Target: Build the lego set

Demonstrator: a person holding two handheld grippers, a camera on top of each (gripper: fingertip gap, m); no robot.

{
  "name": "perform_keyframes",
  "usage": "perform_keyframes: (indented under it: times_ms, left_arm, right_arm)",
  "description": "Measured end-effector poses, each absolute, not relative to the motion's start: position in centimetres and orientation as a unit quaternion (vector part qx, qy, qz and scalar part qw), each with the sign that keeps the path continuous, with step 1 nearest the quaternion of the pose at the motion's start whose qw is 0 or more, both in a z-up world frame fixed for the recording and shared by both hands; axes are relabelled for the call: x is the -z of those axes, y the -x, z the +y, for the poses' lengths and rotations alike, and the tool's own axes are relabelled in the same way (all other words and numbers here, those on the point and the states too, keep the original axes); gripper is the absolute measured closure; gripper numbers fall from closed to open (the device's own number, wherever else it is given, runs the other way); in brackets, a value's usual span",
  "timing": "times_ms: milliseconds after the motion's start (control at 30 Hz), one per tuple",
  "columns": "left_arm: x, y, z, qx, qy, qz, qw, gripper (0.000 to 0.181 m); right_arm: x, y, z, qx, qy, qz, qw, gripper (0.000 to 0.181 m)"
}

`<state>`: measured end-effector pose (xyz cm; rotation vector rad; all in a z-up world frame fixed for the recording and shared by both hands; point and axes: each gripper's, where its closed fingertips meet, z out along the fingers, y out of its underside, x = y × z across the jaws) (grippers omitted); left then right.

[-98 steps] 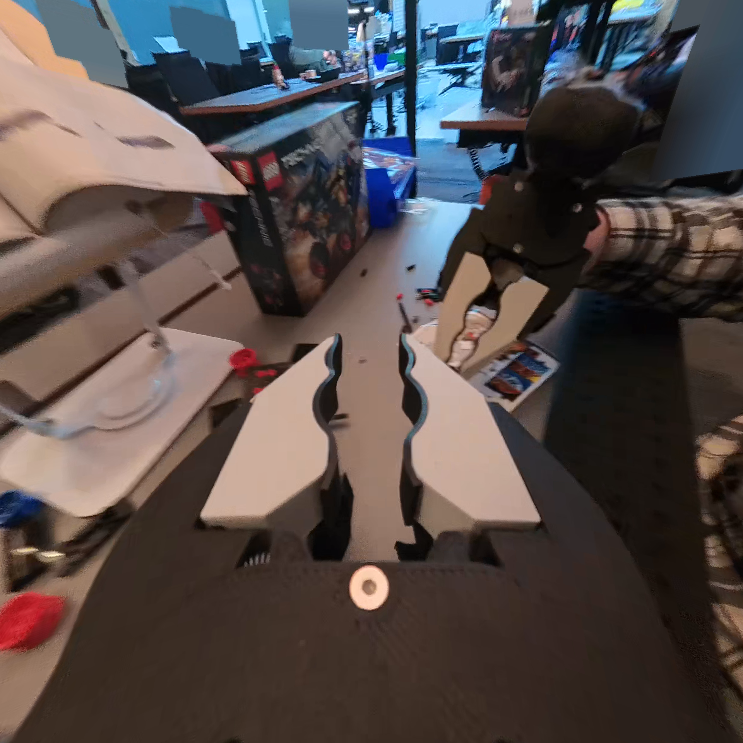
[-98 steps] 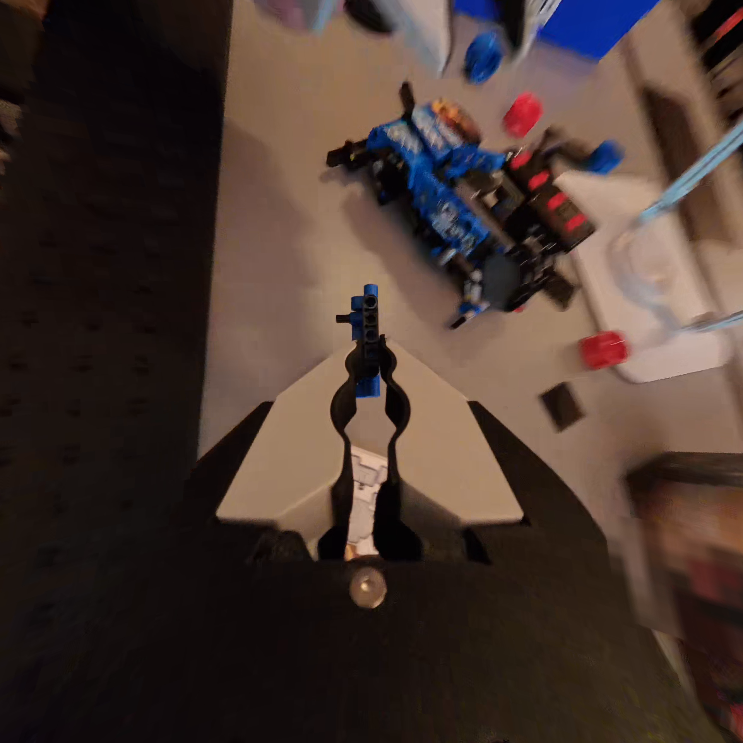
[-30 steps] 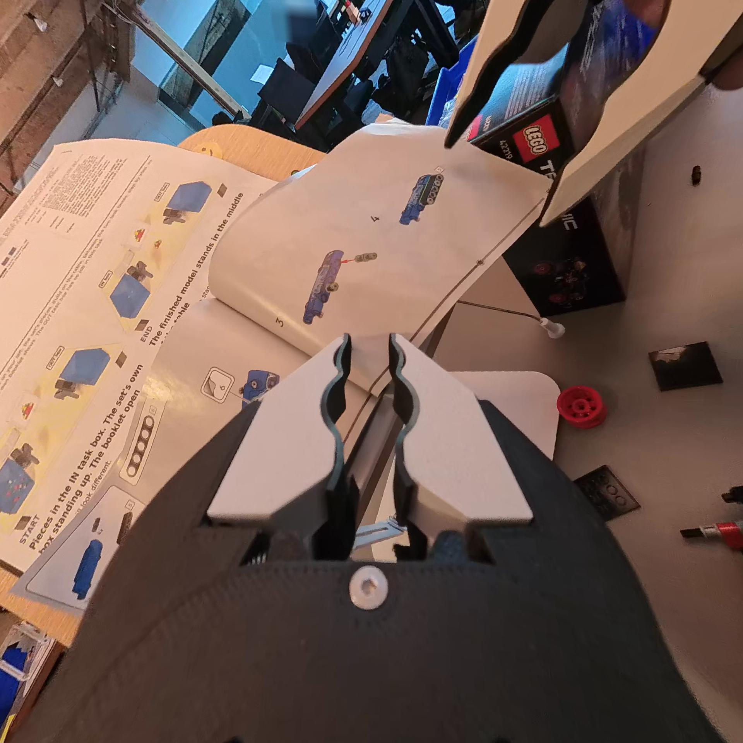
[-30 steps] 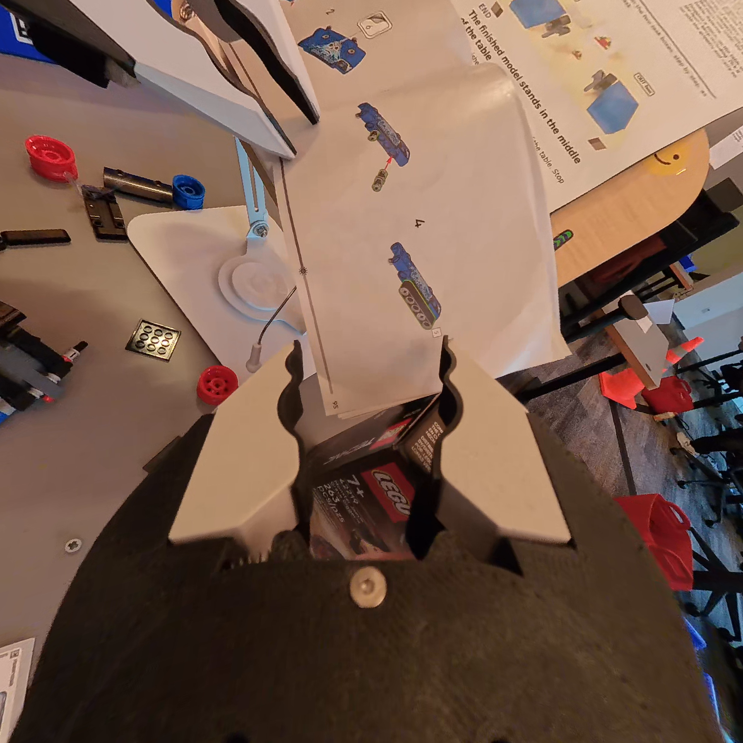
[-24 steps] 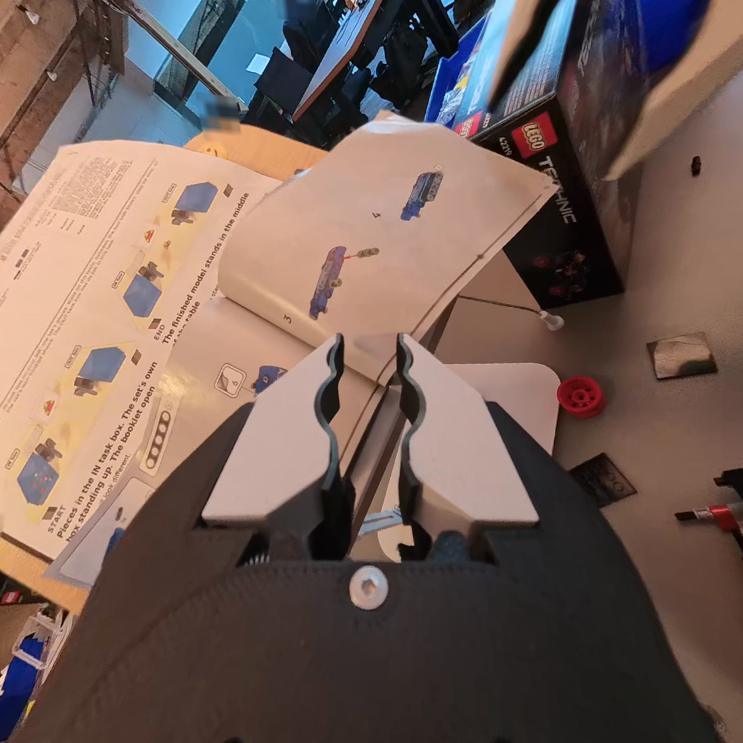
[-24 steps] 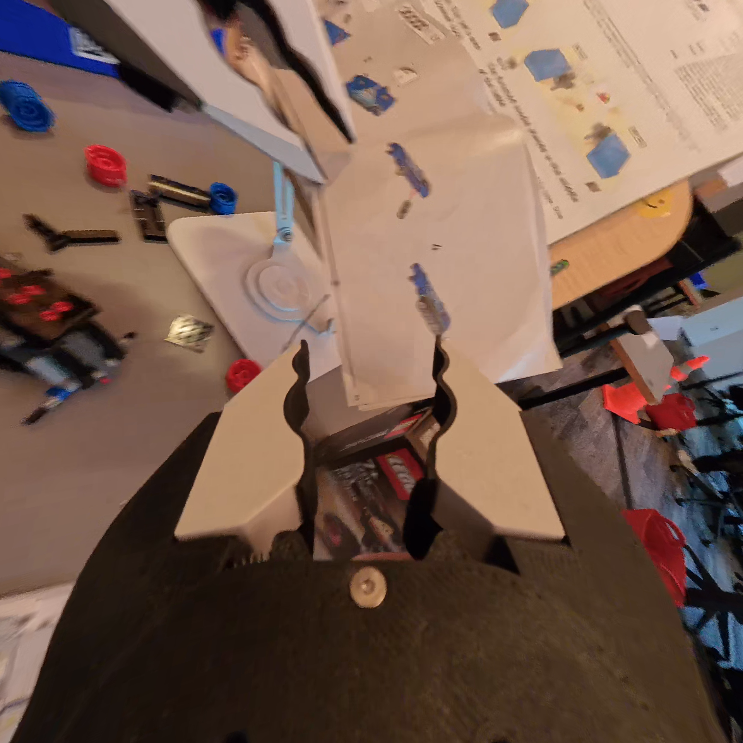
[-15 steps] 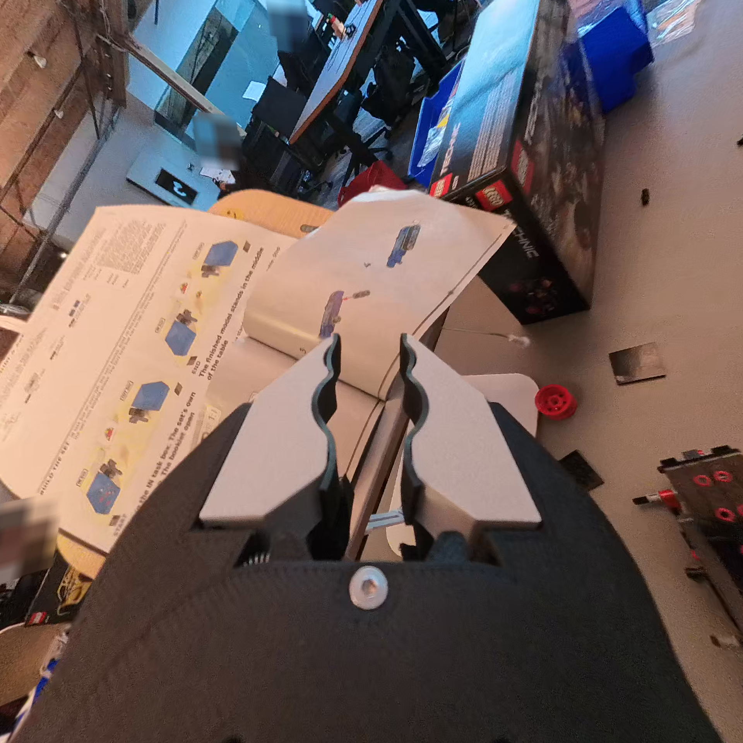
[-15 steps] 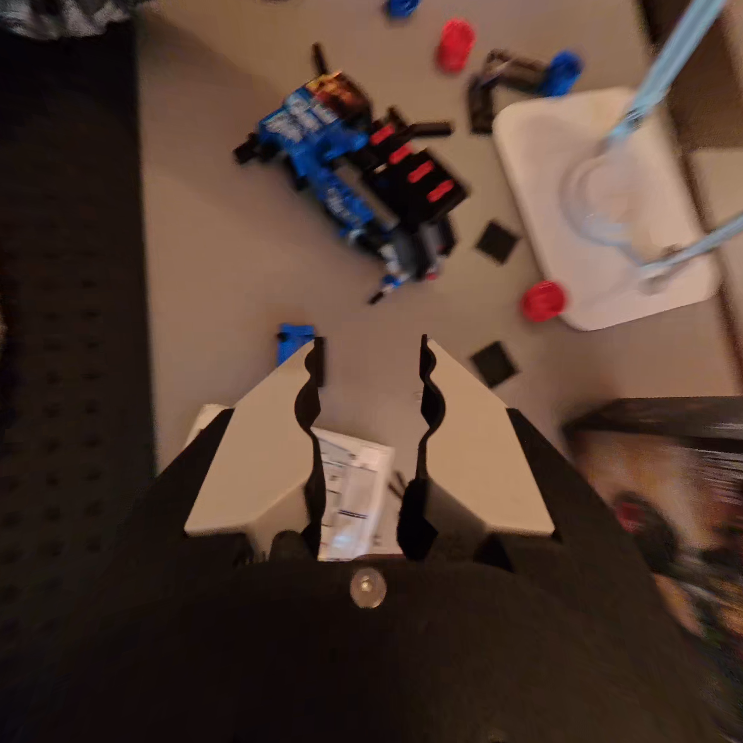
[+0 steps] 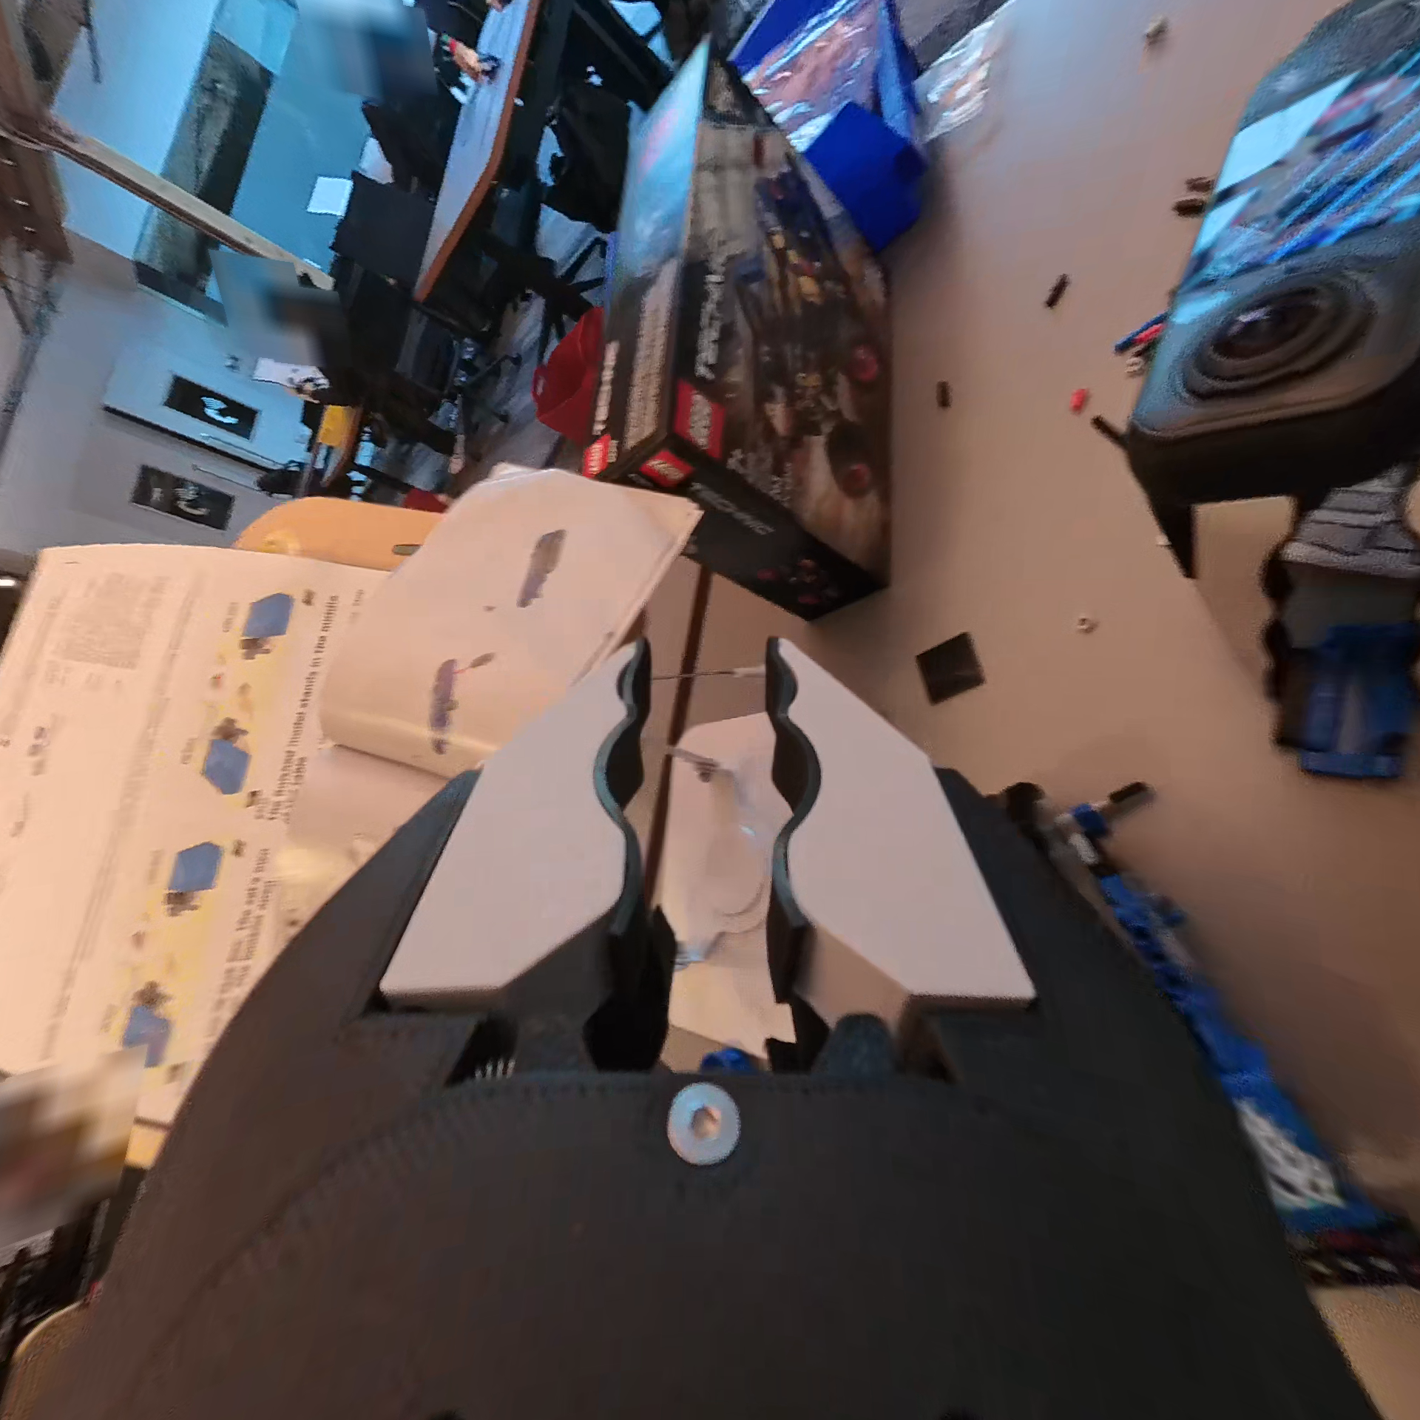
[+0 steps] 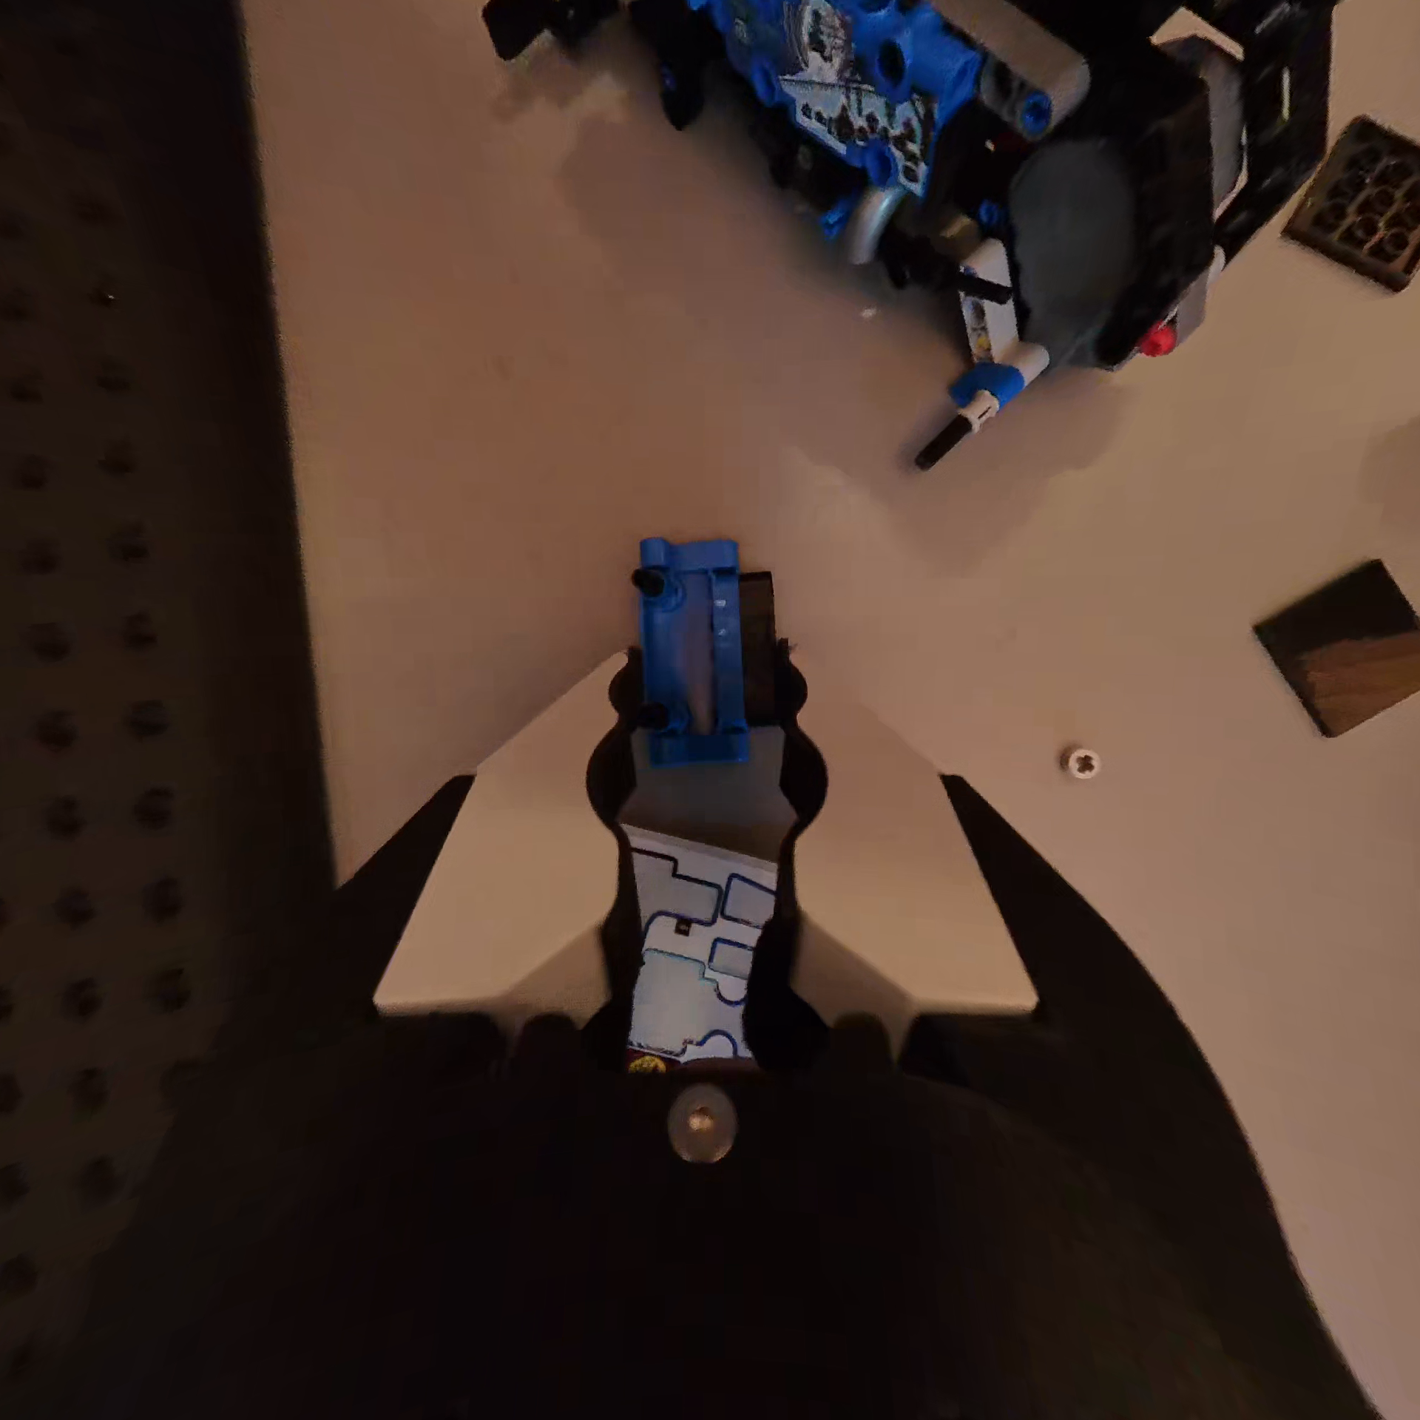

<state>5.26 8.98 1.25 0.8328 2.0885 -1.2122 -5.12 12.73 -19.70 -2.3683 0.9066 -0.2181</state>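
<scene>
Beige table (image 10: pixel 476 399) under both grippers | your right gripper (image 10: pixel 703 668) clamps the blue piece (image 10: pixel 691 653) between its fingertips, near the model (image 10: pixel 960 146) | your left gripper (image 9: pixel 707 668) spread, empty, above the booklet (image 9: pixel 492 615)

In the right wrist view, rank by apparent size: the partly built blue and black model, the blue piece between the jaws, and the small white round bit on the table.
1. Partly built model, largest though cut off by the frame edge.
2. Blue piece, but it sits nearer the camera, so its true size against the model is unsure.
3. White round bit, clearly smallest.
</scene>
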Motion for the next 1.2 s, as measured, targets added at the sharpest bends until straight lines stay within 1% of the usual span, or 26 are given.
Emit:
perform_keyframes:
  times_ms: [133,200,267,300,333,433,500,567,667,800,833,1033,1100,1200]
  left_arm:
    - [1.8,-3.3,10.1,0.440,-0.303,0.808,0.247,0.152]
    - [3.4,-2.4,10.7,0.444,-0.281,0.825,0.211,0.152]
    - [5.1,-1.6,11.2,0.446,-0.247,0.845,0.161,0.149]
    - [6.1,-1.2,11.5,0.444,-0.230,0.856,0.133,0.141]
    - [6.7,-0.7,11.5,0.452,-0.219,0.857,0.116,0.136]
    - [8.3,0.2,11.3,0.462,-0.195,0.860,0.092,0.129]
    - [8.7,1.6,10.8,0.485,-0.177,0.856,0.039,0.129]
    - [9.0,2.1,10.4,0.496,-0.164,0.853,0.014,0.130]
    - [8.8,3.3,10.0,0.513,-0.156,0.844,-0.031,0.134]
    - [8.6,3.9,9.8,0.537,-0.145,0.828,-0.075,0.151]
    - [8.5,4.1,9.8,0.542,-0.146,0.824,-0.081,0.159]
    - [7.7,3.3,9.7,0.576,-0.152,0.801,-0.054,0.181]
    - [7.5,3.5,9.7,0.581,-0.154,0.797,-0.063,0.181]
    - [7.4,3.5,9.7,0.580,-0.162,0.797,-0.044,0.181]
  right_arm:
    - [19.1,5.0,12.7,0.127,0.888,0.323,0.302,0.149]
    - [18.0,4.5,12.4,0.165,0.881,0.312,0.314,0.149]
    - [15.9,3.5,11.8,0.237,0.866,0.296,0.326,0.149]
    - [14.7,3.1,11.5,0.271,0.858,0.287,0.329,0.149]
    - [13.4,2.7,11.2,0.309,0.847,0.275,0.334,0.149]
    - [10.3,1.8,9.9,0.418,0.810,0.256,0.324,0.148]
    - [9.0,1.6,9.3,0.471,0.788,0.242,0.313,0.148]
    - [8.3,1.5,9.2,0.506,0.775,0.228,0.303,0.148]
    - [7.7,1.7,9.8,0.546,0.764,0.192,0.287,0.148]
    - [7.1,1.7,9.9,0.578,0.750,0.174,0.271,0.148]
    - [7.0,1.7,9.8,0.580,0.748,0.173,0.272,0.148]
    - [6.5,1.8,9.6,0.596,0.735,0.171,0.276,0.148]
    - [6.4,1.9,9.6,0.595,0.732,0.171,0.285,0.148]
    - [6.4,1.9,9.5,0.599,0.731,0.169,0.280,0.148]
